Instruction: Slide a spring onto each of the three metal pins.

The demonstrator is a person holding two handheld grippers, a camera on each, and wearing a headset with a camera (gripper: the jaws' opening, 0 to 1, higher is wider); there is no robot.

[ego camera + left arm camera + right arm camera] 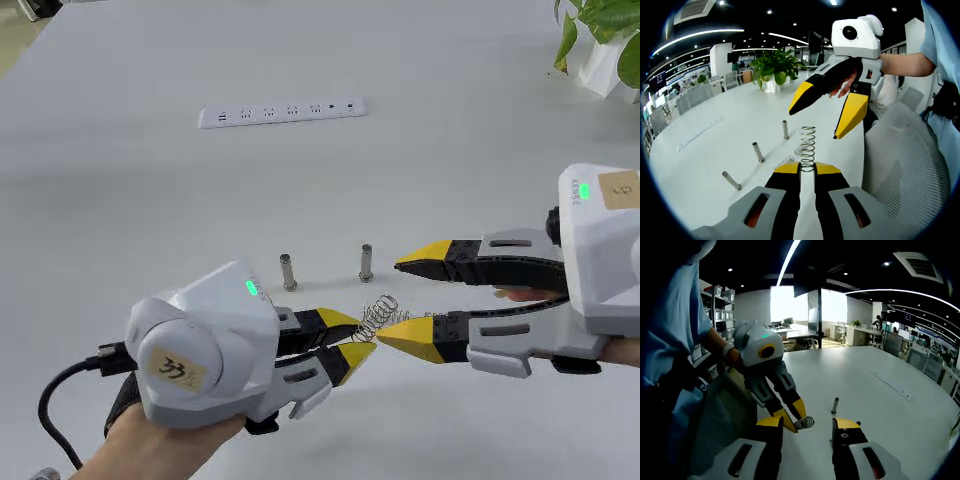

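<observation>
Centre-low in head view: left tongs (pixel 362 335) pinched shut on one end of the spring (pixel 378 315). The right tongs (pixel 388 301) gape wide and empty, just right of it. Two bare pins (pixel 366 262) stand mid-frame on the worktop (pixel 150 200). Risk: the end-grip looks thin, so a nudge from the right tongs could bend the spring or ping it loose.

Head view. Left sticker (pixel 178 368), tan, on the round rear face of the left tongs (pixel 360 335): handwritten "33", then a trailing mark that is not legible. Right sticker (pixel 620 188), tan, on the housing of the right tongs (pixel 392 300): one handwritten character, maybe "9", uncertain. Power strip (pixel 282 112) on the desk (pixel 120 210): no readable print.
</observation>
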